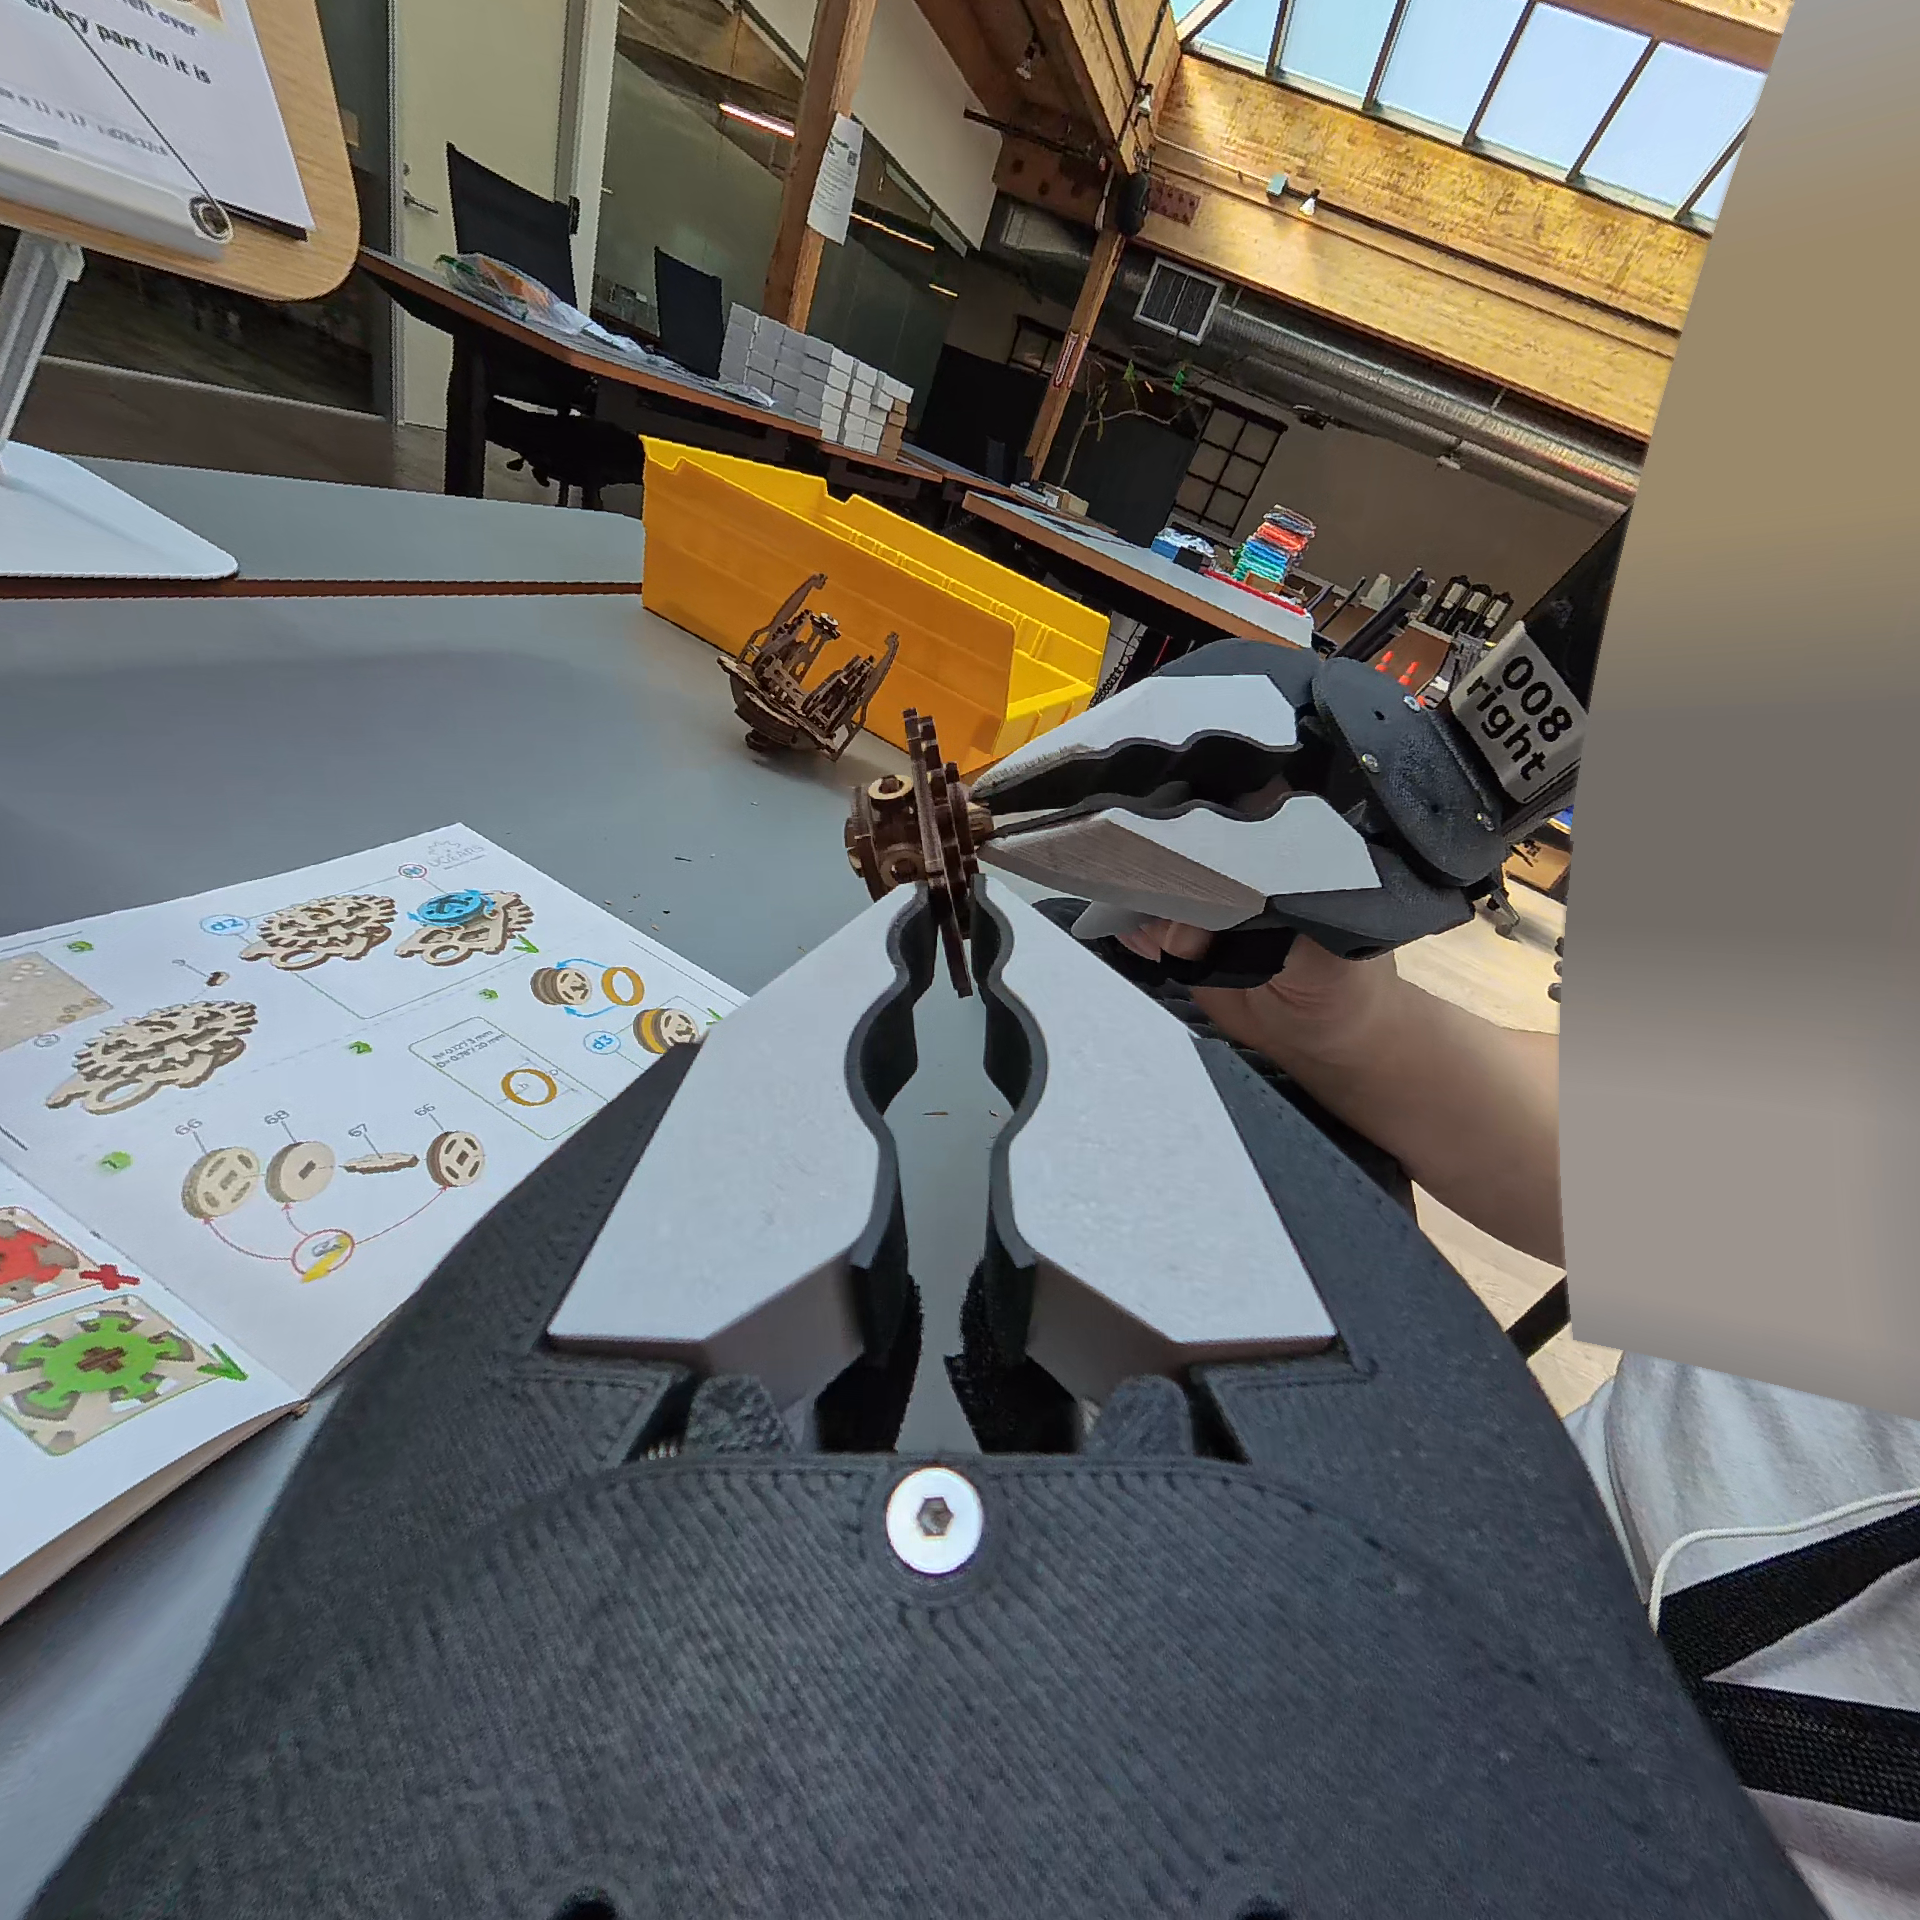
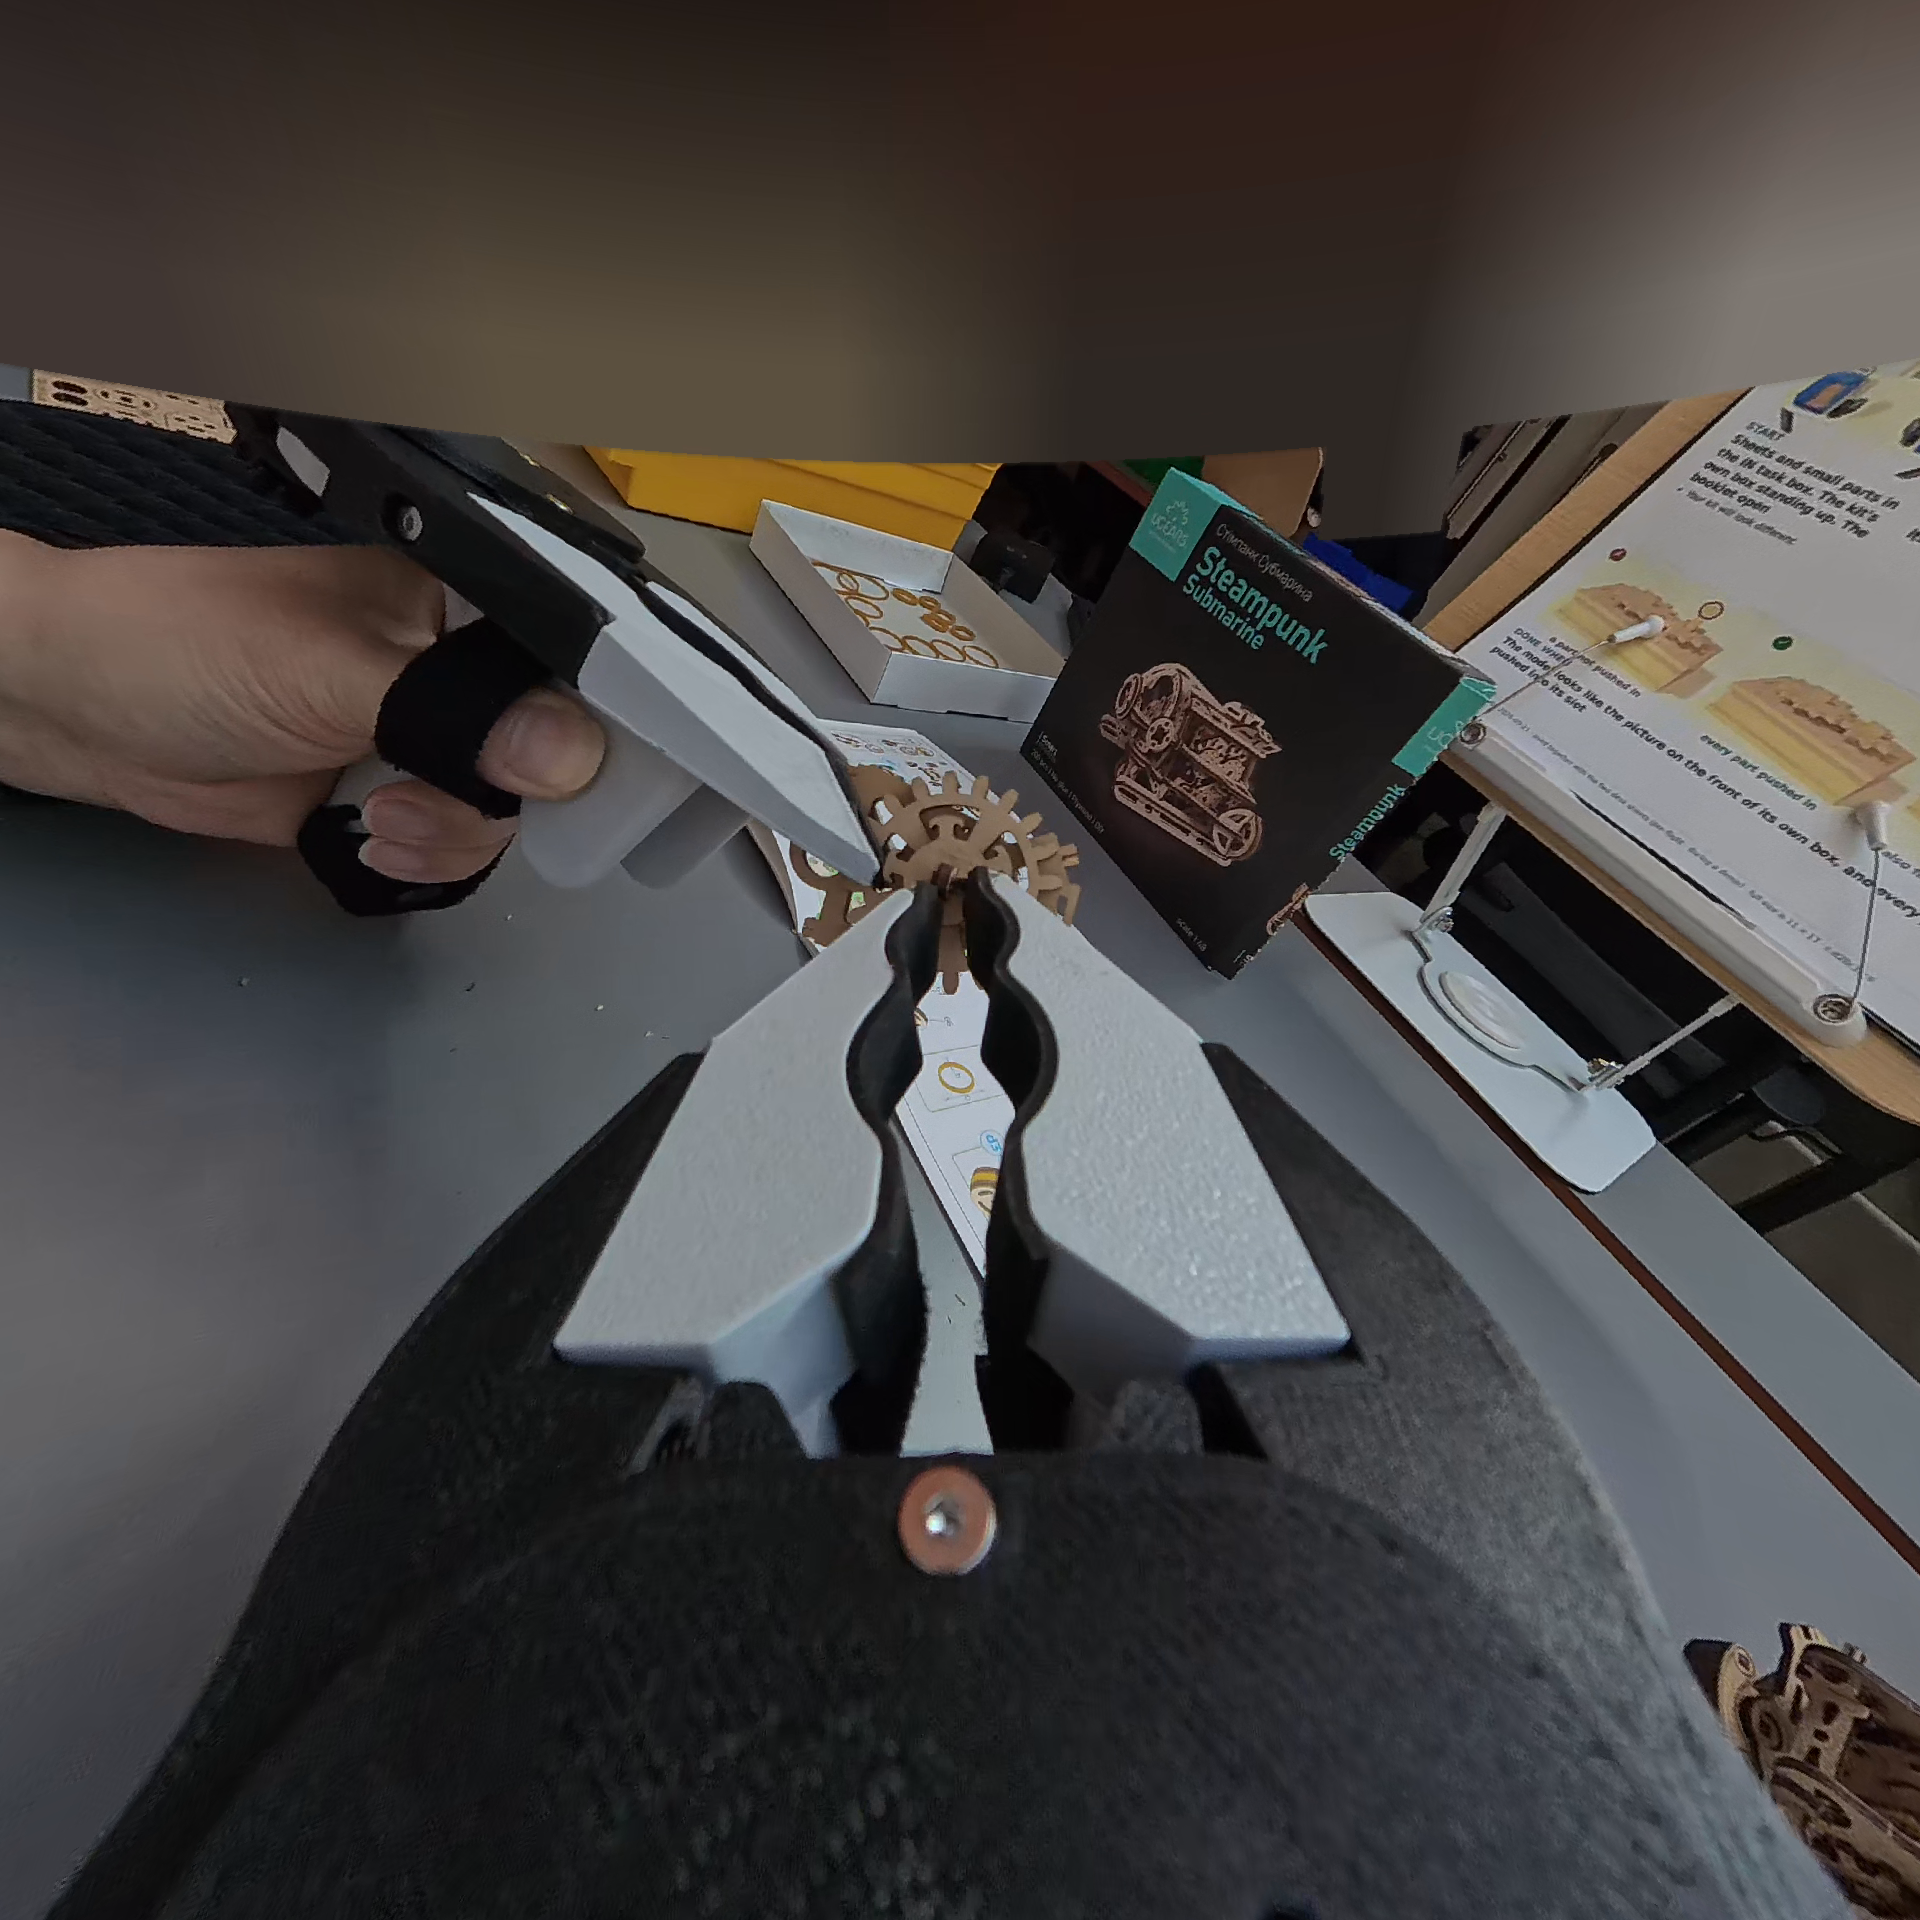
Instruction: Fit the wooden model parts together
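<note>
A grey table (image 1: 364, 727) in a timber-roofed workshop is carrying an open booklet (image 1: 260, 1091), and above the booklet's far edge both grippers are meeting on a small wooden gear (image 1: 940, 821). The left gripper (image 1: 948, 920) is pinching the gear's lower rim, its jaws narrowed onto the thin disc. The right gripper (image 2: 948, 883) is coming in from the side, jaws nearly closed on the stub at the gear's centre. A drum-like hub (image 1: 883, 831) is sitting on the gear's other face, toward the booklet. The gear is standing upright on edge, its axle lying level and running from the hub toward the right gripper. This looks like the seating step, gear onto hub; the next move probably calls for a straight push along the axle. Beyond the gear, a half-built model (image 1: 810, 675) is resting beside a yellow bin (image 1: 831, 540).
</note>
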The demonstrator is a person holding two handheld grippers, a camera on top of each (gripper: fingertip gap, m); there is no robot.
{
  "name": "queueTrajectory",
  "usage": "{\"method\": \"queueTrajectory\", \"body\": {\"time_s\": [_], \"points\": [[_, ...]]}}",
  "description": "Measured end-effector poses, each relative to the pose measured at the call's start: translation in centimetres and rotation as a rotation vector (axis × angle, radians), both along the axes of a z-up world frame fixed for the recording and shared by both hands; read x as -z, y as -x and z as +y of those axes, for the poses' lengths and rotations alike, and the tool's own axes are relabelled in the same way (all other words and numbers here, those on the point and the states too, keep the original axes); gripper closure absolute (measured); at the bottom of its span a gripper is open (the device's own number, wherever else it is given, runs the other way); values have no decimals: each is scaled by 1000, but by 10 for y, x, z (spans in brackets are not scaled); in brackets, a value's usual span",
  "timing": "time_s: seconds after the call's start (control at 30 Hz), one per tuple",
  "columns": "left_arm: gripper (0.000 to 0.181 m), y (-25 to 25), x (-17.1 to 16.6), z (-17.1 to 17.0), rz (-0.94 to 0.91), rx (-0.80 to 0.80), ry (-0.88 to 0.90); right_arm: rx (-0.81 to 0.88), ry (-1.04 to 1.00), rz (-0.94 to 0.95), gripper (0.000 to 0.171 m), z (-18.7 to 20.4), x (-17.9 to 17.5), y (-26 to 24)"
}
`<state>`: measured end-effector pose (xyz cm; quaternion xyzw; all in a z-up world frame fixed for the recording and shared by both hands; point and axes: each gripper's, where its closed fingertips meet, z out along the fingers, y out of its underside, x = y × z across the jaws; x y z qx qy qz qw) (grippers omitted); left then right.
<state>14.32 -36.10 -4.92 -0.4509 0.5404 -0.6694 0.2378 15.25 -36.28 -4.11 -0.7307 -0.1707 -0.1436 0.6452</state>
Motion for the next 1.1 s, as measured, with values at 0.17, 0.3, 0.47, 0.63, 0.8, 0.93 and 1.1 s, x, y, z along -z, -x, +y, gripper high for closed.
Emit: {"method": "queueTrajectory", "body": {"time_s": [0.17, 0.3, 0.47, 0.63, 0.8, 0.93, 1.1], "points": [[178, 0, 1, 0, 2, 3, -3, -2, 2, -13, 166, 0, 0, 1], [178, 0, 0, 0, -5, 5, 2, -4, -3, -11, 166, -1, -1, 1], [177, 1, -6, 1, -19, 17, 53, -38, -61, 83, 165, 1, -8, 1], [177, 0, -3, 3, -4, 29, 83, -7, -53, 1, 164, 2, -5, 1], [177, -1, -2, 3, -16, 9, 26, -29, -59, 89, 165, 2, -5, 1], [177, -1, -1, 3, -9, 20, 36, -37, -58, 72, 165, 1, -5, 1], [177, -1, 15, -1, 156, 173, 176, -121, -29, 1, 164, -8, -4, 2]]}}
